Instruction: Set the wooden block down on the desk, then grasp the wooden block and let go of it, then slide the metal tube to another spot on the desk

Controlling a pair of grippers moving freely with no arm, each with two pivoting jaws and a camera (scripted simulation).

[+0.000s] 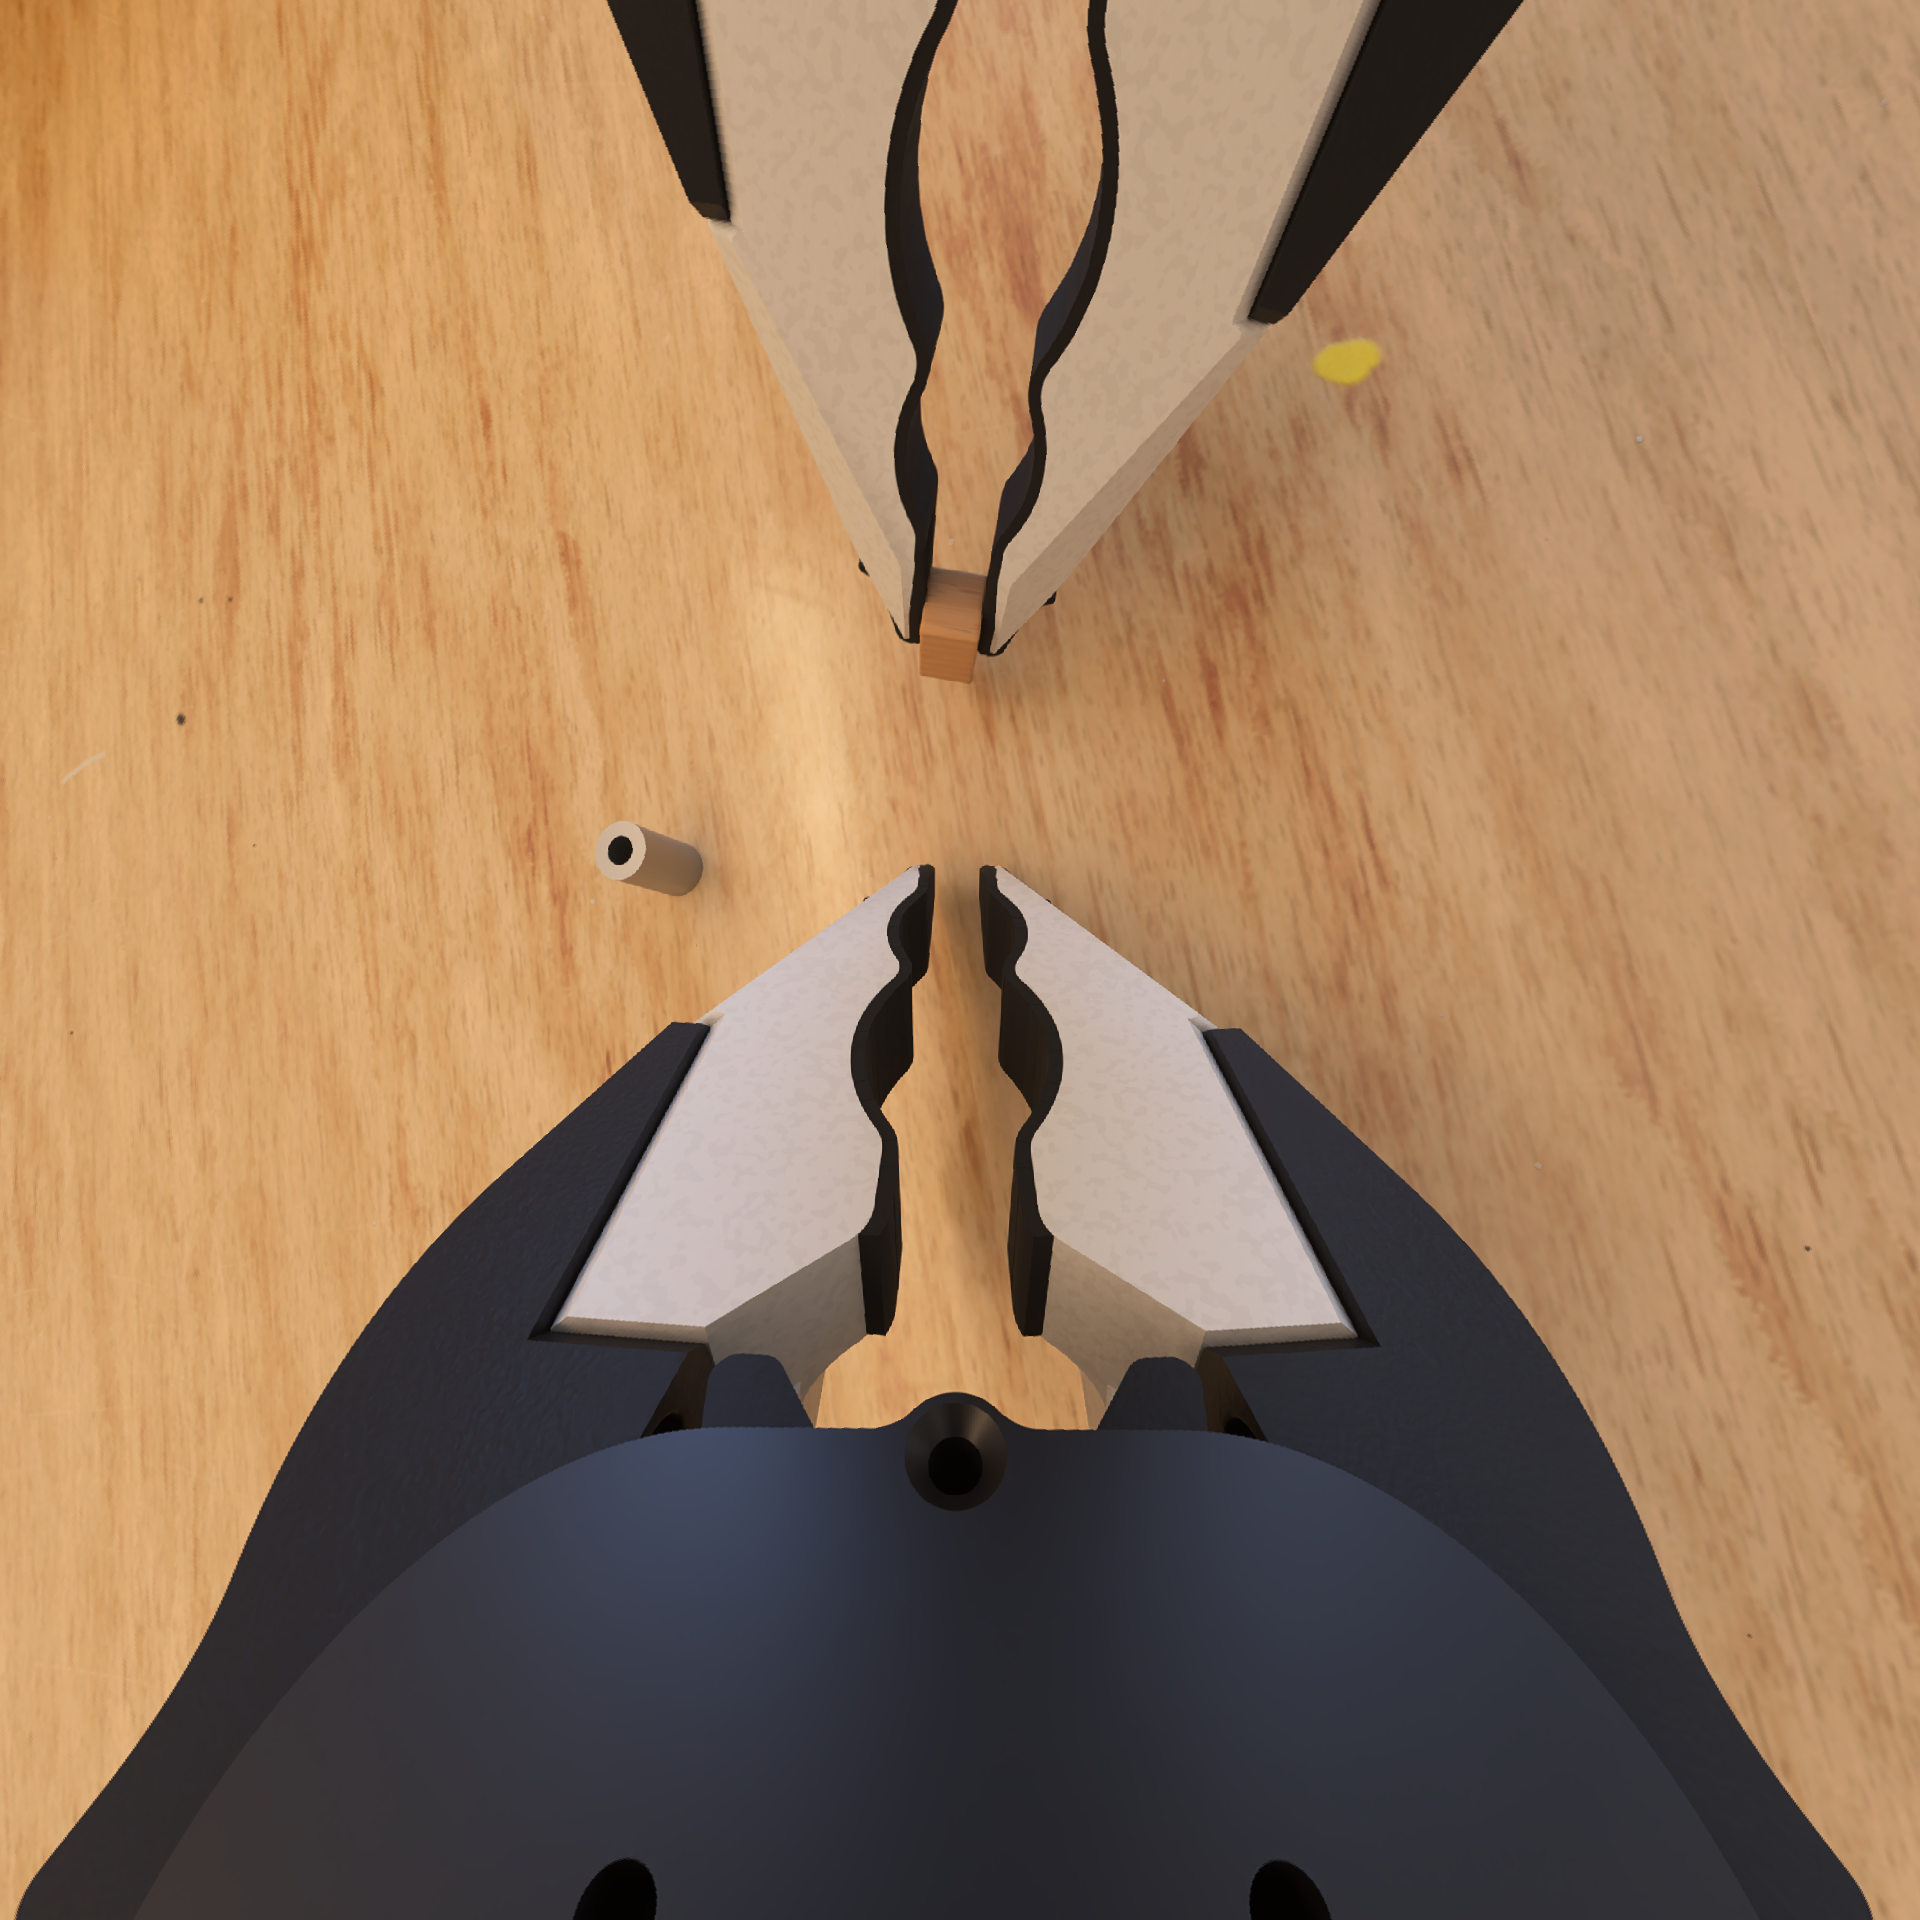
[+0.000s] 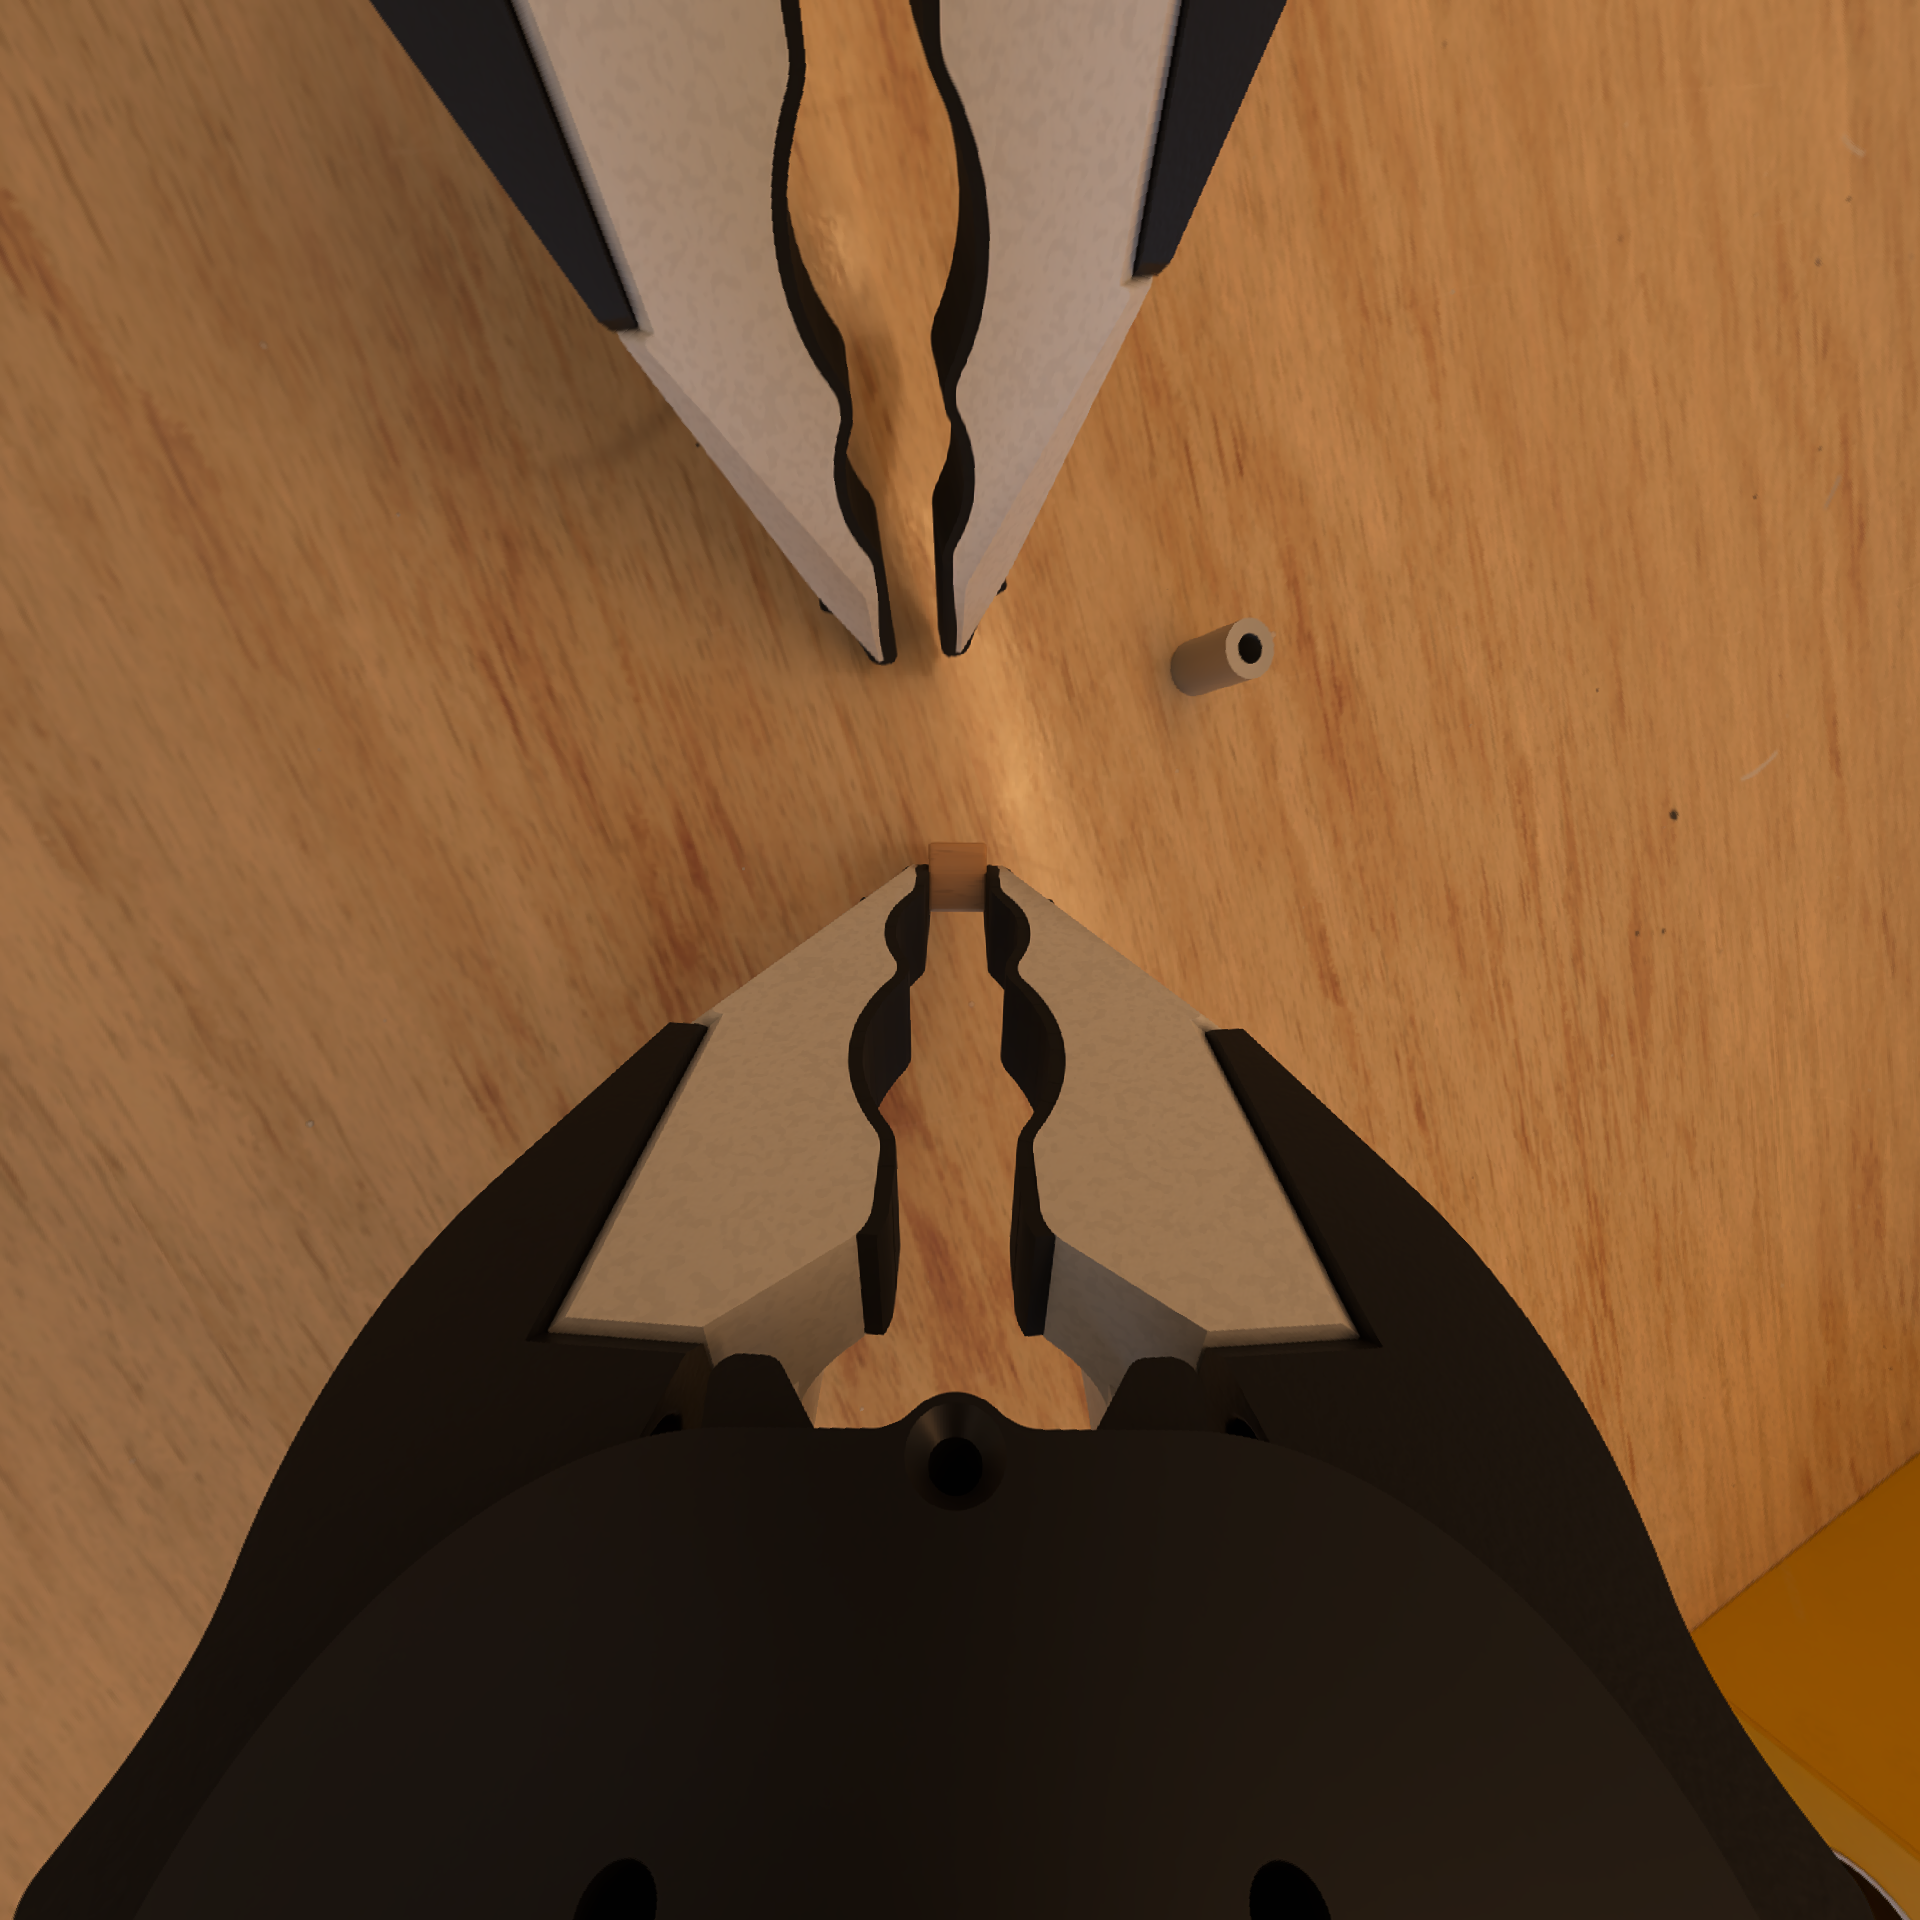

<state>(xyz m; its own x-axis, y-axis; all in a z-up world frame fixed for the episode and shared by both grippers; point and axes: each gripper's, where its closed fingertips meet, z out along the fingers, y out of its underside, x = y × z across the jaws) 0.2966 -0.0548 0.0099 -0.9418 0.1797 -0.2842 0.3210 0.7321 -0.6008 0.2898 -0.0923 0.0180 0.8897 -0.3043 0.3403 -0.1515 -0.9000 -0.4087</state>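
Note:
My right gripper (image 2: 956,881) is shut on the small wooden block (image 2: 956,873), pinched at its fingertips low over the wooden desk (image 2: 416,727); I cannot tell if the block touches the desk. In the left wrist view the block (image 1: 951,629) shows between the right gripper's tips (image 1: 951,623). My left gripper (image 1: 956,883) faces it tip to tip, a short way off, jaws nearly together and empty; it also shows in the right wrist view (image 2: 916,649). The short metal tube (image 1: 649,858) lies on its side on the desk (image 1: 312,416) beside the left fingertips, also seen in the right wrist view (image 2: 1221,657).
A small yellow spot (image 1: 1347,361) lies on the desk beside the right gripper. An orange-yellow flat object (image 2: 1818,1683) shows at the bottom right corner of the right wrist view. Bare wood surrounds both grippers.

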